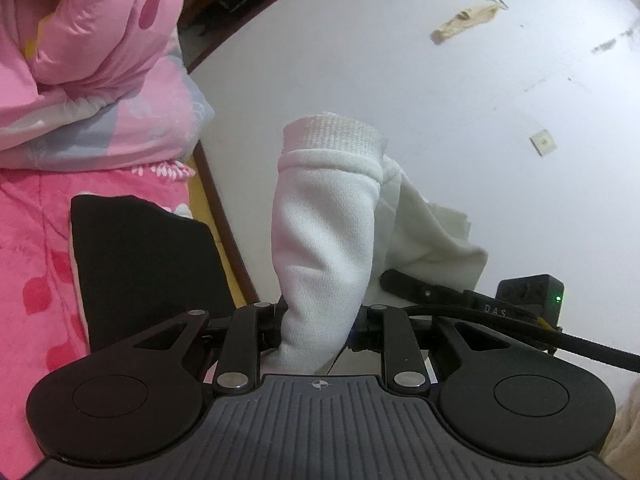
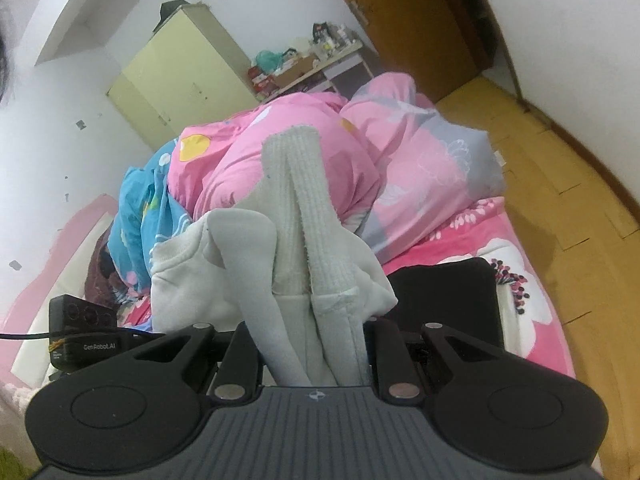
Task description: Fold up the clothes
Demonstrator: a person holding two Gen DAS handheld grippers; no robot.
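A bed (image 2: 472,240) under a pink flowered sheet fills the room before us, a heaped pink quilt (image 2: 304,148) at its far end with a blue one (image 2: 136,216) beside it. Past the bed's edge in our right wrist view runs a wooden floor (image 2: 560,152); behind the bedding stand a pale yellow wardrobe (image 2: 176,72), a cluttered shelf (image 2: 316,60) and a brown door (image 2: 416,20).

In our left wrist view a white wall (image 1: 400,80), scuffed and spotted with scraps of yellowed tape (image 1: 466,20), rises beyond the bed's wooden rail.

A folded black garment (image 1: 144,264) lies flat on the sheet, near the bed's edge.

Between us we hold up a white sweatshirt (image 2: 304,264), clear of the bed and in front of the pink quilt. Our right gripper (image 2: 316,344) is clenched on a thick bunch of it, a ribbed band standing upright above the jaws and loose folds spilling to either side. Our left gripper (image 1: 316,332) is clamped on a sleeve of the same sweatshirt (image 1: 324,232), its ribbed cuff pointing up towards the wall; more white cloth hangs off to the right, over the other gripper's black housing, where a small green light (image 1: 557,299) glows.
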